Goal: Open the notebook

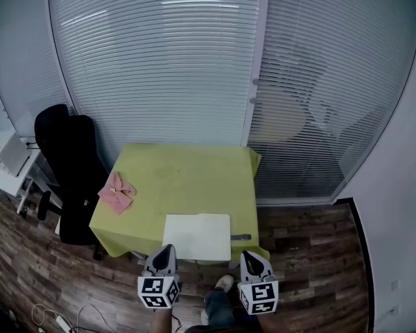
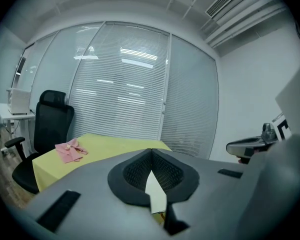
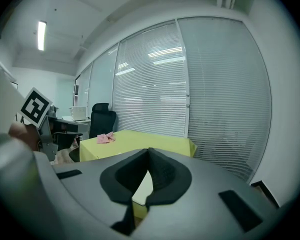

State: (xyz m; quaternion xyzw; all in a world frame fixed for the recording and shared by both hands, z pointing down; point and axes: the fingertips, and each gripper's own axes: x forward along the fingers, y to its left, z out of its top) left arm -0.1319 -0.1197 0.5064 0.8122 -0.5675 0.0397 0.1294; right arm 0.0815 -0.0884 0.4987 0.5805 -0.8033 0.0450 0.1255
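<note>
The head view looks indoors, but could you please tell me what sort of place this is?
Probably an office or small meeting room: glazed walls covered by white blinds, a black office chair beside a yellow-green covered table, and a white side desk at the far left.

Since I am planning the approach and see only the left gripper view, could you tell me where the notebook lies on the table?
Observer: The white notebook lies flat, apparently closed, at the near edge of the yellow table, just ahead of the left gripper.
Operator: Thank you. Is anything lying beside it?
Observer: A small dark item, perhaps a pen, lies just to its right.
Operator: And how do the right gripper's jaws stand?
Observer: The right gripper is shut, with nothing between its jaws.
</note>
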